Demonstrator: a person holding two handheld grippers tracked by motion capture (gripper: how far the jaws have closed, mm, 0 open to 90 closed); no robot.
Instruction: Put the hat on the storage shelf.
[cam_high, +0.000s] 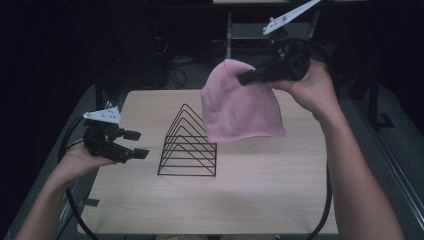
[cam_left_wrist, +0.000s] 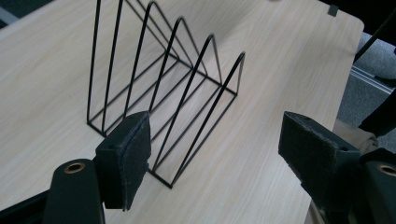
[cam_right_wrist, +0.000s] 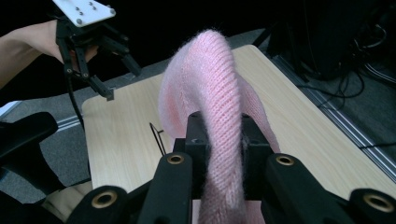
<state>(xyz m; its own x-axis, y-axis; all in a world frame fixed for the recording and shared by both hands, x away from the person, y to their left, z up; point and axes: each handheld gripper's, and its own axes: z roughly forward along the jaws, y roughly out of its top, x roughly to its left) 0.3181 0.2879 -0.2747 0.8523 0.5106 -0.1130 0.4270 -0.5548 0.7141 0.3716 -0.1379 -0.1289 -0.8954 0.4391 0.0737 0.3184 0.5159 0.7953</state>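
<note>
Left tool (cam_high: 136, 144) — jaws spread wide, empty, at the pale wooden counter's (cam_high: 260, 200) left edge. Black wire triangular file rack (cam_high: 189, 145) — standing centre-left. Right tool (cam_high: 248, 76) — clamped on pink knitted beanie (cam_high: 240, 105), held above the counter's far side.

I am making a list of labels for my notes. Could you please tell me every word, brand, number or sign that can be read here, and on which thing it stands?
None: no readable text on the pink knit hat, the black wire file rack, the wooden table or either gripper.
</note>
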